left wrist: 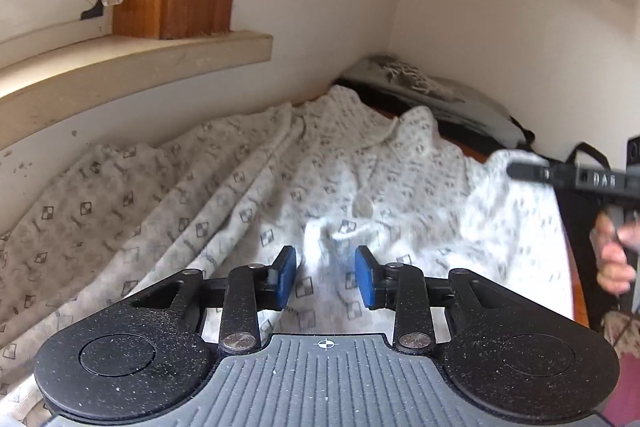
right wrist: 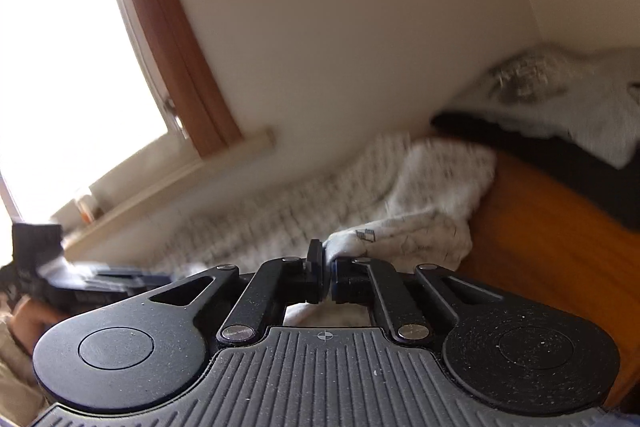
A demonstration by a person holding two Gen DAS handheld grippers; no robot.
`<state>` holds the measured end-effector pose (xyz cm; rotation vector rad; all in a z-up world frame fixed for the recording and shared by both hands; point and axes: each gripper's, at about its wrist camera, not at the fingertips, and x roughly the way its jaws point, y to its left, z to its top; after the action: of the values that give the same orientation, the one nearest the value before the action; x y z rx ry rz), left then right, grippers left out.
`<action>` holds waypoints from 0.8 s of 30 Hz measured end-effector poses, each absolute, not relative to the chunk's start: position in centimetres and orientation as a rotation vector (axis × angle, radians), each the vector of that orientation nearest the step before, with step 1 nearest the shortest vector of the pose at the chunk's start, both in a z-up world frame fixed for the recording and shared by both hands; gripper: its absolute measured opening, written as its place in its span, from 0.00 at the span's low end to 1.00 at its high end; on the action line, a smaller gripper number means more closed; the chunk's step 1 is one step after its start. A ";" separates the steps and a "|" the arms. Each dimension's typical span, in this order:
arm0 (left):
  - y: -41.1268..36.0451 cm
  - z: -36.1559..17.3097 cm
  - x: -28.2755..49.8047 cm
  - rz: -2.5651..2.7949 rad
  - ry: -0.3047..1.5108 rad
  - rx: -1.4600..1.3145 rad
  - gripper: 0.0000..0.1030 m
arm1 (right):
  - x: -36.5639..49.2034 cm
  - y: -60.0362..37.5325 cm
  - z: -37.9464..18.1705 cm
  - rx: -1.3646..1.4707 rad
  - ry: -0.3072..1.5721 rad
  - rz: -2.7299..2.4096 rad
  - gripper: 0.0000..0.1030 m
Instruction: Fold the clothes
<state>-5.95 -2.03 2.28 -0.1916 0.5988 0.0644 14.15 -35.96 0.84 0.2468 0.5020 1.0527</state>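
Observation:
A white garment with a small grey print lies spread and wrinkled over the wooden table. My left gripper hangs just above its near part with the blue pads apart. A blurred ridge of the cloth rises between them, and the pads do not press on it. My right gripper is shut on a bunched edge of the same garment. The left wrist view shows the right gripper at the far right, lifting that edge off the table.
A folded pile of grey and black clothes sits in the far corner against the wall. A window sill runs along the left wall. Bare orange table top shows right of the garment. A person's hand holds the right gripper's handle.

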 end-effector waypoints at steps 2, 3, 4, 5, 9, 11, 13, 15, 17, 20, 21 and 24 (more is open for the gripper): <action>-2.1 2.4 -6.3 0.059 0.579 -0.183 0.04 | 14.2 -35.7 0.4 0.202 0.512 1.031 0.04; -2.2 2.6 -6.4 0.064 0.561 -0.174 0.03 | 14.3 -35.5 0.1 0.183 0.524 1.017 0.04; -2.3 2.8 -6.6 0.072 0.543 -0.167 0.03 | 14.5 -35.4 -0.3 0.170 0.547 0.999 0.04; -2.4 3.1 -6.8 0.081 0.524 -0.163 0.03 | 14.6 -35.3 -0.6 0.165 0.561 0.989 0.04; -2.3 3.5 -7.0 0.118 0.488 -0.170 0.04 | 14.8 -35.0 0.3 0.182 0.520 1.014 0.04; -1.9 3.1 -6.7 0.128 0.519 -0.182 0.07 | 14.9 -34.7 0.9 0.168 0.495 1.019 0.04; -1.5 2.6 -6.3 0.149 0.549 -0.189 0.15 | 15.1 -33.8 0.9 0.088 0.512 0.984 0.05; -1.1 2.3 -6.2 0.171 0.561 -0.198 0.23 | 15.5 -33.1 0.4 0.015 0.558 0.935 0.06; -1.0 2.4 -6.4 0.174 0.553 -0.205 0.25 | 16.0 -33.6 -0.2 0.019 0.594 0.904 0.12; -0.8 2.4 -6.7 0.193 0.539 -0.210 0.35 | 16.9 -35.6 -0.7 0.130 0.631 0.911 0.14; -0.7 2.5 -6.7 0.198 0.536 -0.212 0.35 | 17.1 -36.1 -0.7 0.150 0.638 0.906 0.15; -0.5 2.7 -6.9 0.213 0.524 -0.214 0.35 | 17.5 -37.2 -0.6 0.153 0.627 0.871 0.14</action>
<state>-6.88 -0.45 2.73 -0.2145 0.5236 0.2129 17.49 -37.16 -0.60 0.1531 0.6273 0.8712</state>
